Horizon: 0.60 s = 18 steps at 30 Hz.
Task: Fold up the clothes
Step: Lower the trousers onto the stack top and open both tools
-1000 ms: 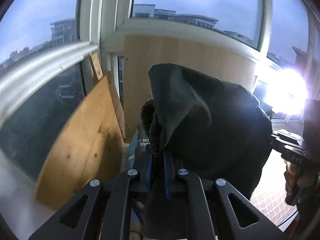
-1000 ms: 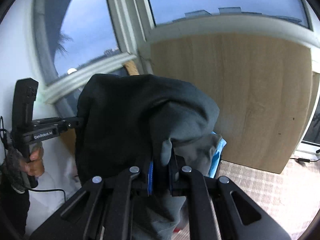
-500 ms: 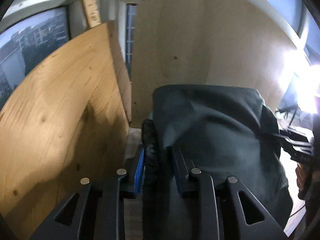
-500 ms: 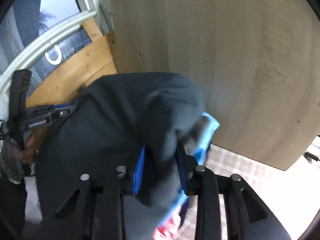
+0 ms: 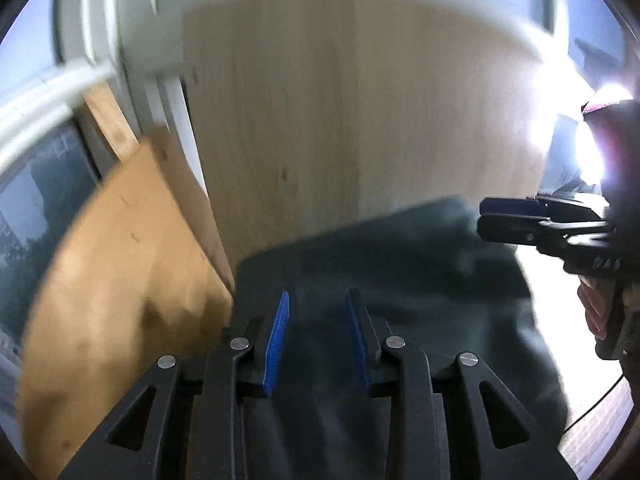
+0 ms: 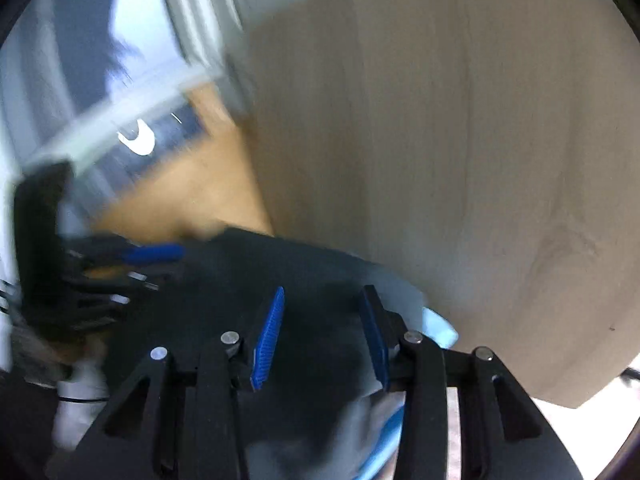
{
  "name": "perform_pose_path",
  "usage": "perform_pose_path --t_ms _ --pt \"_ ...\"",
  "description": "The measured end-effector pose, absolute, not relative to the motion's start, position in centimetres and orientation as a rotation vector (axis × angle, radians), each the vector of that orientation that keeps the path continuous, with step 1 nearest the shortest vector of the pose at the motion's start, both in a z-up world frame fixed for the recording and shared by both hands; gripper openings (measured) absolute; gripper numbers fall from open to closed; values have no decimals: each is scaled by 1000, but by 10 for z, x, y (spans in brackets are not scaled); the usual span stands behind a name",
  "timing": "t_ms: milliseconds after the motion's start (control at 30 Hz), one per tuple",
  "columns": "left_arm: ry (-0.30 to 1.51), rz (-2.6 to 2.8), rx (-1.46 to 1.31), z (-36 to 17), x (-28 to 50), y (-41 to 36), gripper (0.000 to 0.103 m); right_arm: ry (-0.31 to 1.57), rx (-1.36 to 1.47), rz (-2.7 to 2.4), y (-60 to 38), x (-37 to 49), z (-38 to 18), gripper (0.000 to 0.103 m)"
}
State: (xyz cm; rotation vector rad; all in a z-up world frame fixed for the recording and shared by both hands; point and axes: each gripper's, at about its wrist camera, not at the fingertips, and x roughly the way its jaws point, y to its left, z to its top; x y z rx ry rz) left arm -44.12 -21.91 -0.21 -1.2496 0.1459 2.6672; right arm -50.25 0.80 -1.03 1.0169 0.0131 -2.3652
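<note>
The cloth (image 5: 400,264) lies low and near, in front of a big board (image 5: 340,120) that stands far behind it. A second board (image 5: 120,264) leans on the left, next to the window (image 5: 36,200). The right gripper (image 5: 516,224) is at the cloth's right edge.
</note>
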Motion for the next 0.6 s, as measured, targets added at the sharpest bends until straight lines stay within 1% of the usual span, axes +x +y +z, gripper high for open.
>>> perform_pose_path --t_ms 67,100,133,200,267,333,400,467,533,567,600 --pt "118 2646 -1323 -21 -455 -227 29 88 1118 -2418 6 -523 -36 39" --pt "115 2659 -1329 -22 -455 -230 29 35 1154 -2418 17 -530 -42 39" --pt "115 2681 -1325 -20 -453 -233 29 -23 1157 -2417 26 -530 -41 39" --pt "137 2736 -1278 -6 -440 -235 26 -23 1099 -2472 37 -519 -22 39" --pt "160 2767 -1197 9 -412 -234 27 -21 1038 -2524 47 -507 -4 39" --pt "168 2782 -1114 21 -380 -232 27 35 949 -2510 44 -473 14 39" --pt "127 2761 -1094 19 -351 -230 29 78 882 -2456 33 -433 21 39" --pt "118 2751 -1102 9 -332 -228 29 142 884 -2431 21 -398 12 39" --pt "157 2746 -1150 -10 -319 -228 30 193 913 -2407 14 -370 -4 39" --pt "157 2751 -1178 -17 -315 -231 33 222 948 -2383 9 -357 -13 39" --pt "149 2758 -1206 -22 -312 -235 34 252 983 -2359 6 -344 -22 39"
